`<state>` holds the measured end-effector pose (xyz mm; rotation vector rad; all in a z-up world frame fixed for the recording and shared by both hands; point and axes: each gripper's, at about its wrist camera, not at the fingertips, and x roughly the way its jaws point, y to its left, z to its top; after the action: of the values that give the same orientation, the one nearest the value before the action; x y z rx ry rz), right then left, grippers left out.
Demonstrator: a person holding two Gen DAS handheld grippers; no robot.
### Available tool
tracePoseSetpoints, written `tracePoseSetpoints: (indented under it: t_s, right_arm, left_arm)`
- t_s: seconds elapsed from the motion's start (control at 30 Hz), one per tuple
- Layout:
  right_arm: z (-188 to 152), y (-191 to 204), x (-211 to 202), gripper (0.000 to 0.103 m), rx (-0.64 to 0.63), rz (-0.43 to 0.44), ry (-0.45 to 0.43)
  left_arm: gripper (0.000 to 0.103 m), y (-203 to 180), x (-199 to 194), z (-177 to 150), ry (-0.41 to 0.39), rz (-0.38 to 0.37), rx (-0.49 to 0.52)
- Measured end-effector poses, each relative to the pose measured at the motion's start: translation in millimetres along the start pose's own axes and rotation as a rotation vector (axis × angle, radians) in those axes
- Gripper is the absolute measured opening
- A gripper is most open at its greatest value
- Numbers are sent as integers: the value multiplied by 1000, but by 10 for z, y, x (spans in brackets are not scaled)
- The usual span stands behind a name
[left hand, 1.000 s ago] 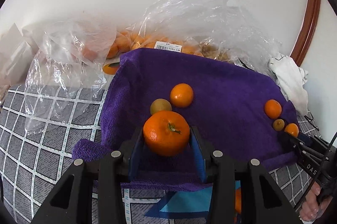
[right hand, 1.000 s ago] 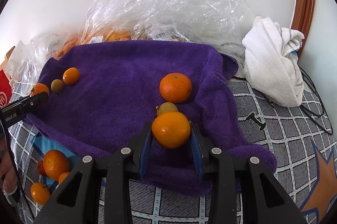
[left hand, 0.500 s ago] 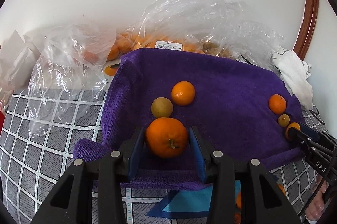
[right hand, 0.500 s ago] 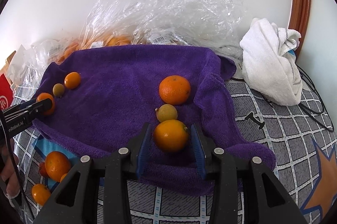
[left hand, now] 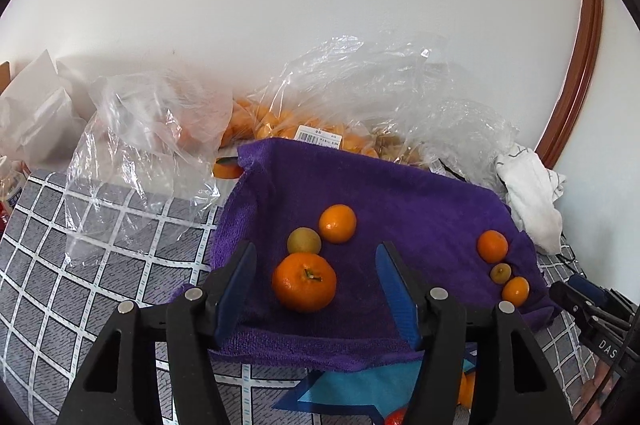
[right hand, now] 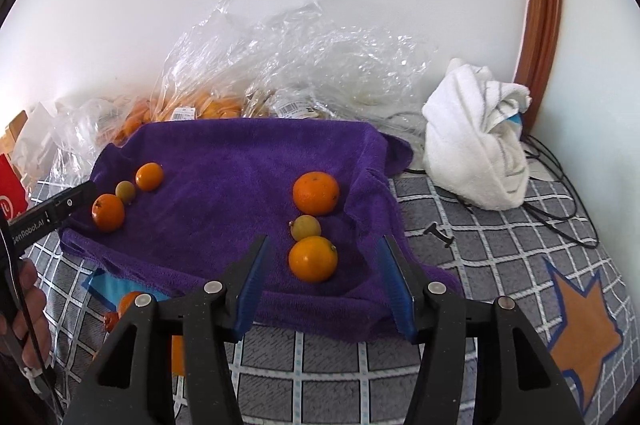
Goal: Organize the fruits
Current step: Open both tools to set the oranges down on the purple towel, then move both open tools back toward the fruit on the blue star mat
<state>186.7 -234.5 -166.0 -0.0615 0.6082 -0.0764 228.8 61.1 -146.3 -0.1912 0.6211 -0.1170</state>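
Observation:
On the purple towel (left hand: 400, 209) lies a stemmed orange (left hand: 304, 281), in front of a small yellow-green fruit (left hand: 304, 240) and a smaller orange (left hand: 337, 223). My left gripper (left hand: 316, 251) stands around the stemmed orange with its jaws opening, pads clear of it. In the right wrist view an orange (right hand: 313, 259) rests on the towel (right hand: 224, 161), in line with a yellowish fruit (right hand: 305, 228) and a big orange (right hand: 316, 193). My right gripper (right hand: 323, 245) straddles the nearest orange, jaws opening, not touching it.
Clear plastic bags (left hand: 320, 121) holding oranges lie against the back wall. A white cloth (right hand: 476, 145) and black cables (right hand: 560, 221) sit right of the towel. More oranges (right hand: 130, 303) lie on blue paper (left hand: 360, 385) by the towel's front edge. A hand (right hand: 28, 313) holds the left gripper.
Both grippers let go of their oranges, spread their jaws and drew back and up. Each orange now rests on the towel in a row of three.

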Motion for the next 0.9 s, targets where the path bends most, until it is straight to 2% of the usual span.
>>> tracePoseSetpoints:
  t_s: [0.1, 0.13, 0.2, 0.27, 0.37, 0.5, 0.7, 0.8, 0.9]
  right_arm:
    - [-72, 36, -110, 54, 9, 26, 7]
    - [-85, 71, -151, 54, -10, 16, 2]
    - [-86, 148, -241, 54, -46, -59, -11]
    - [-93, 202, -308, 54, -63, -65, -13]
    - [-132, 303, -378, 54, -70, -17, 17]
    - [-340, 509, -385, 54, -79, 105, 47]
    - [-626, 835, -251, 50, -160, 141, 89]
    - [-692, 906, -138, 50, -179, 154, 102]
    - [-692, 939, 15, 46, -183, 144, 127]
  left_arm:
    - [60, -14, -114, 31, -24, 0, 5]
    - [60, -13, -145, 48, -26, -9, 5]
    - [60, -12, -209, 105, -27, -22, 15]
    - [60, 16, -300, 116, -27, 18, 19]
    - [60, 140, -415, 65, 2, 30, 12]
    - [60, 376, -509, -96, 67, 43, -11]
    - [60, 629, -621, -431, 109, 74, -15]
    - [60, 707, -594, -604, 133, 112, 3]
    - [60, 806, -591, -720, 127, 106, -25]
